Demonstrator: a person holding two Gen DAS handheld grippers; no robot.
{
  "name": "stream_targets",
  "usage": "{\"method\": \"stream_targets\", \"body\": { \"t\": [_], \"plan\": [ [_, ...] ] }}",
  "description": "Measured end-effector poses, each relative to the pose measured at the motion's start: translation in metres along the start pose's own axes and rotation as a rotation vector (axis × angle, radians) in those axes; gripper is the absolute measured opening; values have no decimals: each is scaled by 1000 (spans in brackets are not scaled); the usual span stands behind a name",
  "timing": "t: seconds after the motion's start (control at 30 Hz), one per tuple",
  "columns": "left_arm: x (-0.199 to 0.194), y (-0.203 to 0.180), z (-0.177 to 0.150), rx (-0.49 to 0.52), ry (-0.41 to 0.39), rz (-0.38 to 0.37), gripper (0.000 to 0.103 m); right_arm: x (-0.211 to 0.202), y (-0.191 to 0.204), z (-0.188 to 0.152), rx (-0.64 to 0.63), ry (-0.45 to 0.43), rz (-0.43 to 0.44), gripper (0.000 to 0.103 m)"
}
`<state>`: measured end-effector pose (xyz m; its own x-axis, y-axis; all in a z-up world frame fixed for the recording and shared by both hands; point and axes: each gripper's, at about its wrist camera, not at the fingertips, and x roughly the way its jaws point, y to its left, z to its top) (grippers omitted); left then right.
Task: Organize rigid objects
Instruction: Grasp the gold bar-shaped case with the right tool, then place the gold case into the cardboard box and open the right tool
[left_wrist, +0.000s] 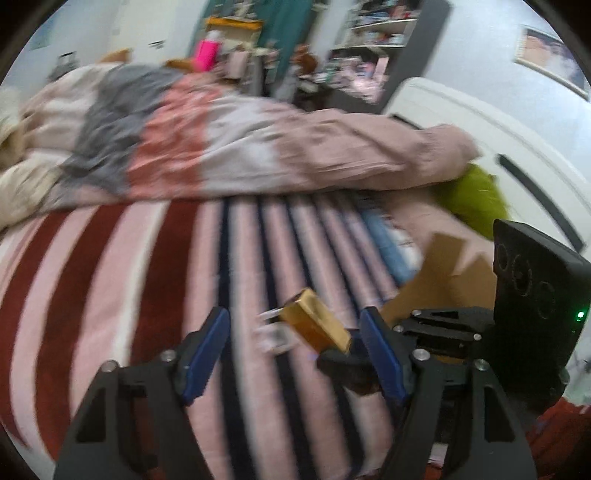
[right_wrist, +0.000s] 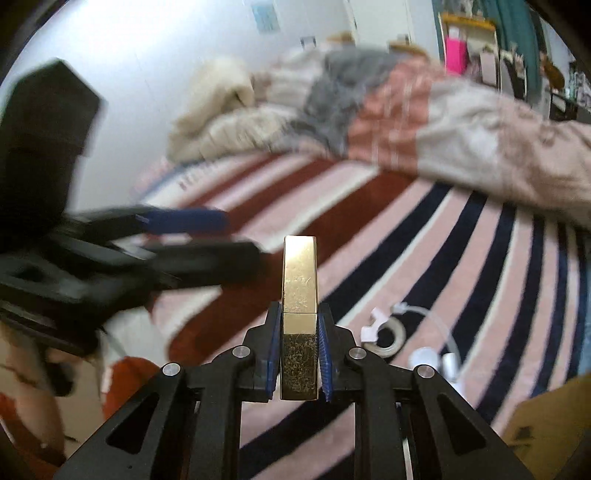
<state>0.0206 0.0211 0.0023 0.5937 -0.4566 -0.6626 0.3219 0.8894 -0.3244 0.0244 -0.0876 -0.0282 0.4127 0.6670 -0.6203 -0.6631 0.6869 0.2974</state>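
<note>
My right gripper (right_wrist: 298, 354) is shut on a gold rectangular box (right_wrist: 299, 295), which sticks out forward above the striped bed cover. The same gold box (left_wrist: 316, 319) shows in the left wrist view, held by the right gripper (left_wrist: 341, 354) between my left gripper's open fingers. My left gripper (left_wrist: 293, 343) is open and empty; it shows blurred in the right wrist view (right_wrist: 229, 236) at the left. A roll of clear tape (right_wrist: 386, 338) and a white corded gadget (right_wrist: 432, 358) lie on the cover to the right.
A striped red, pink and navy bed cover (left_wrist: 147, 277) fills the foreground. A rumpled pink and grey quilt (left_wrist: 221, 147) lies behind. A cardboard box (left_wrist: 454, 284) stands at the right, with a green cushion (left_wrist: 472, 199) beyond it and a white door (left_wrist: 498, 122) behind.
</note>
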Motion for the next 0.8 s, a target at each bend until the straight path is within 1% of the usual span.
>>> {"method": "stream_targets", "body": {
  "t": [0.07,0.1,0.13,0.17,0.2,0.3,0.33,0.47,0.53,0.6,0.7,0.73,0.8],
  "plan": [
    [3,-27,12,31,3,-54,53,-32,-5,-1,2,-57,8,13],
    [6,-40,16,48,3,-80,49,-52,-11,-3,3,-92,3,13],
    [9,-56,21,70,2,-110,40,-63,-13,-5,3,-114,-7,13],
    [14,-71,26,94,3,-135,34,-78,-19,-8,3,-138,-21,13],
    [19,-86,30,116,8,-155,33,-94,-28,-13,7,-163,-44,13],
    [43,-128,38,187,41,-184,32,-122,-53,-26,49,-187,-82,13],
    [55,-144,39,213,62,-190,32,-130,-63,-31,69,-187,-95,13],
    [93,-182,38,266,139,-211,32,-152,-101,-54,153,-156,-147,13],
    [109,-194,37,276,185,-225,32,-158,-118,-63,196,-138,-170,13],
    [123,-201,36,277,229,-235,32,-159,-126,-71,210,-112,-200,13],
    [136,-206,32,290,272,-227,32,-156,-134,-75,229,-57,-221,13],
    [137,-207,32,297,276,-209,33,-153,-137,-76,243,-41,-222,14],
    [137,-202,33,289,285,-192,44,-149,-143,-76,282,-29,-234,14]
  ]
}}
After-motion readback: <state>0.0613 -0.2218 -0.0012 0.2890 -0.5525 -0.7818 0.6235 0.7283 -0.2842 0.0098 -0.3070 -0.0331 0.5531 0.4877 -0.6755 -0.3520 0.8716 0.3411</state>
